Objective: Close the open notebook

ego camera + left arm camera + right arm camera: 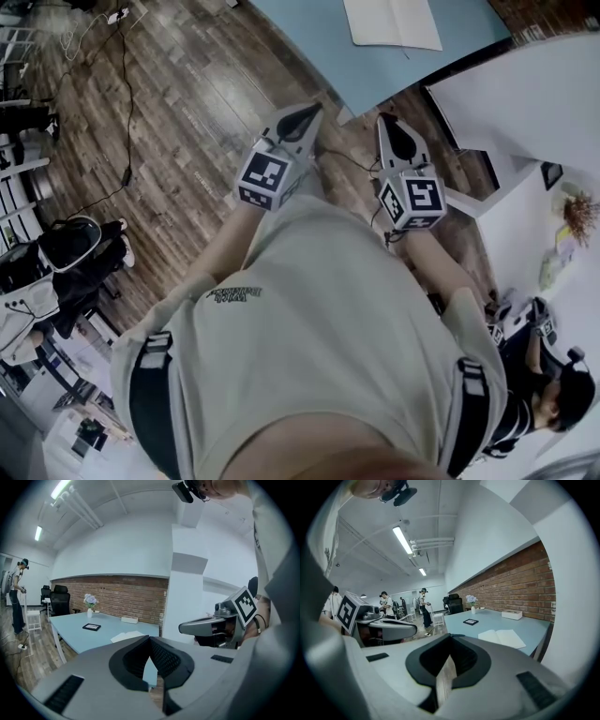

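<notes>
The open notebook (392, 21) lies flat with its white pages up on the light-blue table (309, 42), near that table's front edge. It also shows in the left gripper view as the notebook (127, 636) and in the right gripper view as the notebook (502, 638). Both grippers hang side by side over the wooden floor, short of the table and pointing toward it. My left gripper (306, 116) (150, 641) is shut with nothing in it. My right gripper (394, 127) (450, 639) is shut and empty too.
On the table stand a black framed tablet (91, 626) (470, 621), a vase of flowers (90, 603) (472, 603) and a white box (129, 619) (512, 614). A white pillar (183, 602) rises beside the table's right end. A cable (127, 94) runs across the floor; people stand further back.
</notes>
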{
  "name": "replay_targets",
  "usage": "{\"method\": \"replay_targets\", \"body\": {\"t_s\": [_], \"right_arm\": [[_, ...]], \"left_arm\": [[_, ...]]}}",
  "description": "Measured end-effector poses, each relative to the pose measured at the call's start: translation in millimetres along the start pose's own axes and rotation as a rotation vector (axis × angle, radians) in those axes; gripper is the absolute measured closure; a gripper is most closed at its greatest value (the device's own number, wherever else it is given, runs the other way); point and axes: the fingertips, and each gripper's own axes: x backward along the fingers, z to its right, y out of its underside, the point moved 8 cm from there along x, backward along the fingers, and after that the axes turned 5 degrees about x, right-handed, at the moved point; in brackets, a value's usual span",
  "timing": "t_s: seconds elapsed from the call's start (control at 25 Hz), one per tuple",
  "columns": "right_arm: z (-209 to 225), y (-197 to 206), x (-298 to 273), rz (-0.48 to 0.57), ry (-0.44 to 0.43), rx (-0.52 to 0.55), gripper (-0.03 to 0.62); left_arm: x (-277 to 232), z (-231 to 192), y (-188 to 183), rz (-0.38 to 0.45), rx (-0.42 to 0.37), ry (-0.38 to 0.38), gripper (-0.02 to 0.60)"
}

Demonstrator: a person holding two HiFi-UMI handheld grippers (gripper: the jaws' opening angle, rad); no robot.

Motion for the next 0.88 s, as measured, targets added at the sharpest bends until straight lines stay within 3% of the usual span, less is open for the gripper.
{"method": "replay_targets", "body": {"t_s": [0.44, 0.88], "right_arm": [[11, -58, -56, 0.046, 0.067, 0.04, 0.591], [17, -76, -104, 0.035, 0.098, 0.043, 0.591]], "left_arm": [[-40, -46, -57, 0.05, -0.02, 0.06, 0.569], [-60, -85, -74, 0.052, -0.016, 0.101, 0.569]]}}
